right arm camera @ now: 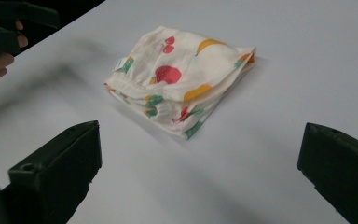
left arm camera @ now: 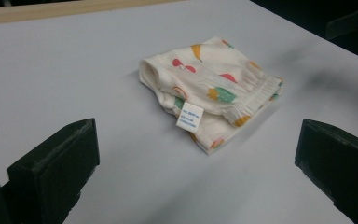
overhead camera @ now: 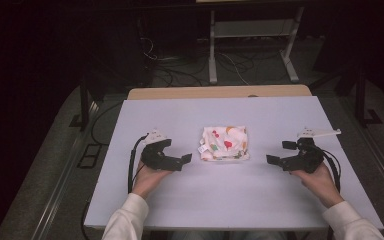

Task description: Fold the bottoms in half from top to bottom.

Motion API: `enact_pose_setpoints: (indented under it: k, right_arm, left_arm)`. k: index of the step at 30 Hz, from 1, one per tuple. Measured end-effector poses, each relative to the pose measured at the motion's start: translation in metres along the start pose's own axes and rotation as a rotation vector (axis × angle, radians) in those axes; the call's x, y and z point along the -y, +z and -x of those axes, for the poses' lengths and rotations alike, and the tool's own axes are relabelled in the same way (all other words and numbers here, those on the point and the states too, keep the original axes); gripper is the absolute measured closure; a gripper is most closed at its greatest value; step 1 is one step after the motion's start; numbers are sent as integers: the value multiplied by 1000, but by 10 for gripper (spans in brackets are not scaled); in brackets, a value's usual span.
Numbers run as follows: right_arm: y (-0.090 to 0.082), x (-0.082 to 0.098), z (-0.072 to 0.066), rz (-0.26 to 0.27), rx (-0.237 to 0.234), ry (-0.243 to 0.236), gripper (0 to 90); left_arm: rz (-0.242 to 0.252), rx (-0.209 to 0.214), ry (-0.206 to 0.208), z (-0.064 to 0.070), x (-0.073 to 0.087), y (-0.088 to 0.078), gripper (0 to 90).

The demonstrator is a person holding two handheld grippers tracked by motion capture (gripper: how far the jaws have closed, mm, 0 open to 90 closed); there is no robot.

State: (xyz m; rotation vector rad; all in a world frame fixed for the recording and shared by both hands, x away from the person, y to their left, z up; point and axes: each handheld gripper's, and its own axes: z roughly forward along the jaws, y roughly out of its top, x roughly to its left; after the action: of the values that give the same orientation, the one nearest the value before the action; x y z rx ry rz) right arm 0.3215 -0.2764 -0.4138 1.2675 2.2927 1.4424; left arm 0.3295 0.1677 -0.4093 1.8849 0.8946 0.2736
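folded cloth [overhead camera: 225,143]: cream, red/orange/green fruit print | tag [left arm camera: 189,116]: white, blue lettering | surface [overhead camera: 230,200]: pale lavender-white

One folded cloth [overhead camera: 224,143] with a fruit print lies on the surface [overhead camera: 260,195], carrying one white label [left arm camera: 189,116]. Two tongs flank the cloth, left tongs [overhead camera: 177,152] and right tongs [overhead camera: 277,152]; its layers look like three or so.

left tool [overhead camera: 177,151] agape, right tool [overhead camera: 279,152] agape
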Motion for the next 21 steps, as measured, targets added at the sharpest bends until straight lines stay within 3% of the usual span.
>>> enact_pose_setpoints:
  k: [9, 21]
  right_arm:
    - [-9, 21, -6, -12, 26, -6, 0]
    - [-19, 44, -13, -16, 36, -33, 0]
  left_arm:
    - [21, 3, 50, 15, 17, -17, 0]
    - [-2, 0, 68, 18, 40, -26, 0]
